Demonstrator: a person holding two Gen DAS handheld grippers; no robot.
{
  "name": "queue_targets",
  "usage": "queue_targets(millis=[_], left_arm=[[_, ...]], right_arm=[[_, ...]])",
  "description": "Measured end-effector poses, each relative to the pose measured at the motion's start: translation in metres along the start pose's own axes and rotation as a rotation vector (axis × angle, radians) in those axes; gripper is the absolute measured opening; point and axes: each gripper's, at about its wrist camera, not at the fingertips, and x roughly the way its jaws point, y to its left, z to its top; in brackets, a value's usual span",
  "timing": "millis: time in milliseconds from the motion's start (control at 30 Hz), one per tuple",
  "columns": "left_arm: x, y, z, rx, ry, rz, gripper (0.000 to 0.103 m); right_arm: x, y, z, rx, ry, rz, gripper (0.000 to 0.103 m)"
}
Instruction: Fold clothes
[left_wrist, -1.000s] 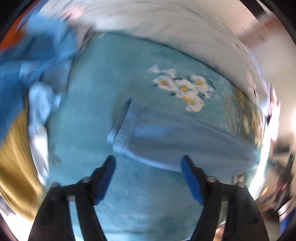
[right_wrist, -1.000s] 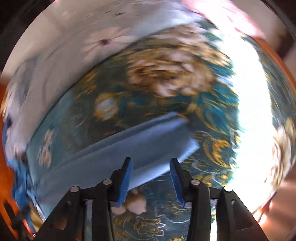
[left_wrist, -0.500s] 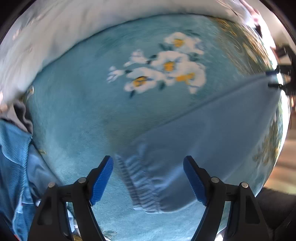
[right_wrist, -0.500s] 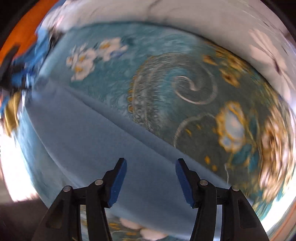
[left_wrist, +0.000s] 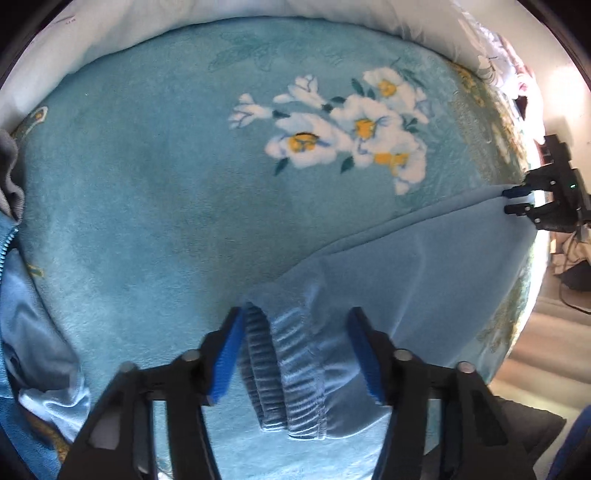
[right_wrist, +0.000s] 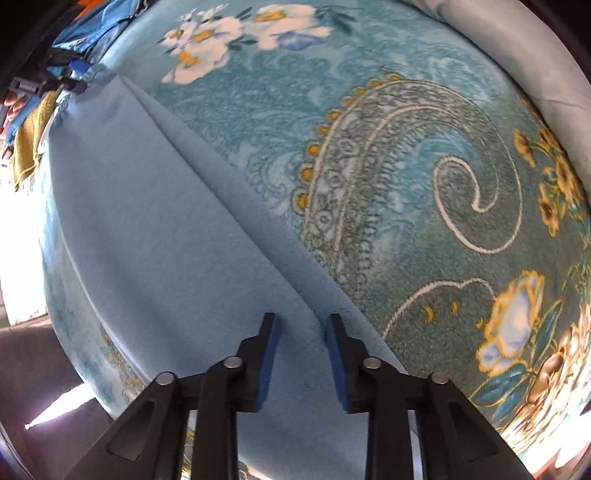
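A pair of light blue pants (left_wrist: 424, 273) lies stretched flat across a teal flowered blanket (left_wrist: 147, 177). My left gripper (left_wrist: 295, 332) is open, its blue pads on either side of the ribbed elastic end (left_wrist: 284, 373) of the pants. My right gripper (right_wrist: 300, 332) is open over the other end of the pants (right_wrist: 155, 229), straddling a long fold line; it also shows far right in the left wrist view (left_wrist: 517, 201). The left gripper shows far off at the upper left of the right wrist view (right_wrist: 70, 77).
A heap of blue clothes (left_wrist: 22, 317) lies at the left edge of the blanket, with a mustard cloth (right_wrist: 29, 147) beside it. White bedding (left_wrist: 184, 29) borders the far side. The bed's near edge drops to the floor (right_wrist: 44, 387).
Both grippers have come down closer to the pants. The left gripper has narrowed around the elastic end, and the right gripper has narrowed over the fold line.
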Motion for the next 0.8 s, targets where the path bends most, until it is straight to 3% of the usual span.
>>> queue_targets(millis=[100, 233, 367, 567, 667, 800], left_arm=[[-0.003, -0.001, -0.002, 0.004, -0.021, 0.029, 0.021], [-0.014, -0.011, -0.011, 0.014, -0.075, 0.023, 0.013], [-0.020, -0.026, -0.022, 0.046, -0.124, 0.056, 0.009], [-0.045, -0.014, -0.034, -0.049, -0.268, 0.049, 0.008], [-0.038, 0.004, -0.035, -0.098, -0.254, 0.053, 0.008], [-0.014, 0.016, -0.034, -0.149, -0.190, 0.059, 0.010]], right_arm=[[0.001, 0.001, 0.000, 0.004, 0.014, 0.008, 0.011], [-0.004, 0.005, -0.003, 0.004, 0.008, -0.007, 0.004], [-0.015, 0.014, -0.001, 0.032, -0.007, -0.006, 0.003], [-0.040, 0.015, -0.007, 0.047, -0.074, -0.060, 0.002], [-0.044, 0.003, 0.003, 0.082, -0.095, -0.072, 0.002], [-0.019, -0.005, 0.023, 0.084, -0.028, -0.077, 0.002]])
